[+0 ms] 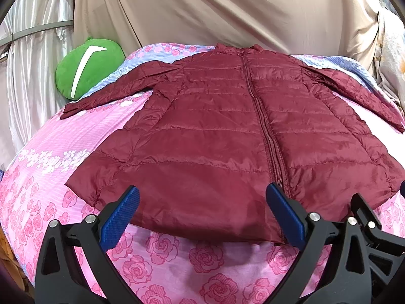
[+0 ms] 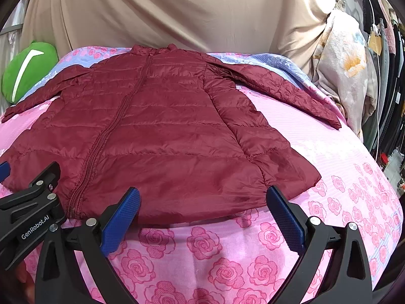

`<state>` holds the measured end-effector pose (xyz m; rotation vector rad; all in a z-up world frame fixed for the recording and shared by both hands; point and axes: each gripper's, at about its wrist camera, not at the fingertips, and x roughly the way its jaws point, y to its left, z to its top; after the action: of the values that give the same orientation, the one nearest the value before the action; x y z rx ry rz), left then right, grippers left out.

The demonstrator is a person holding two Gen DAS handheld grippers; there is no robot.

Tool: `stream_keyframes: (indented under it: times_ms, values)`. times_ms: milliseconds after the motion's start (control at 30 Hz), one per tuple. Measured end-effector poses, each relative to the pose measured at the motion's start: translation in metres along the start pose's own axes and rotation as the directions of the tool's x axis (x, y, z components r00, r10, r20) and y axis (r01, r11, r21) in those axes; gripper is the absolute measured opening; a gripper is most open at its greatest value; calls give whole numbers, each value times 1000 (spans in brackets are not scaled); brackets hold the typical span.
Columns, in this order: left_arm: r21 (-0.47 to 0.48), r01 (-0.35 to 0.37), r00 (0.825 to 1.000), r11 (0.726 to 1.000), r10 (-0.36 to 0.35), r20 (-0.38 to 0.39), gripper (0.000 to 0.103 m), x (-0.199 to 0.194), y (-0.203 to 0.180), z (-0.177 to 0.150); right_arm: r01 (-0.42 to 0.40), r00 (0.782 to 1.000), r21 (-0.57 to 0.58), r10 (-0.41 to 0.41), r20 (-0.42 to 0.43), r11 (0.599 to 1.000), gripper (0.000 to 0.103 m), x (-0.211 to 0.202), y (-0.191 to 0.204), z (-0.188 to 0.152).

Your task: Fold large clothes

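Both of my wrist cameras look across a bed covered by a pink rose-print sheet (image 1: 63, 136), which turns to a blue-lilac floral band (image 1: 162, 49) along its far edge. The maroon quilted jacket (image 1: 222, 131) lies flat on this sheet, front up and zipped, filling the middle of each frame; its collar points to the top of the frame, its hem lies nearest the cameras, and both sleeves are spread outward.

My left gripper (image 1: 202, 217) hovers at the bottom of the left wrist view, its blue-padded fingers (image 1: 119, 219) wide apart and holding nothing, the pad tips over the jacket's hem. My right gripper (image 2: 202, 217) sits likewise at the bottom of the right wrist view, fingers apart and empty, at the hem's right portion. The left tool's black body shows at the lower left of the right wrist view.

Behind the bed, a beige draped cloth (image 1: 227, 12) fills the upper frame. A green plush cushion (image 1: 88, 67) with a white stripe rests at the upper left, against pale satin curtains (image 1: 33, 58). At the right edge of the right wrist view hangs a cream floral fabric (image 2: 346, 76), with dark hanging garments (image 2: 389, 76) beyond it.
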<state>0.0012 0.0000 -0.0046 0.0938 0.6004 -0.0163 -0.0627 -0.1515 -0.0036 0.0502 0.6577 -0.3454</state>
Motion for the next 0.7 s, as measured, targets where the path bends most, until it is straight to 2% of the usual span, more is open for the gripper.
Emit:
stream_keyframes:
  times_ms: [300,700]
  values:
    - [1,-15,1000,1000,15,-10,97,3,0,1,11,1000,-13,-11,7,1000,98,-1,3,0]
    - [5,-27,1000,1000,27,16,97,-4,-2,1,8,1000,-8,-8,0,1000,98,-1,2,-1]
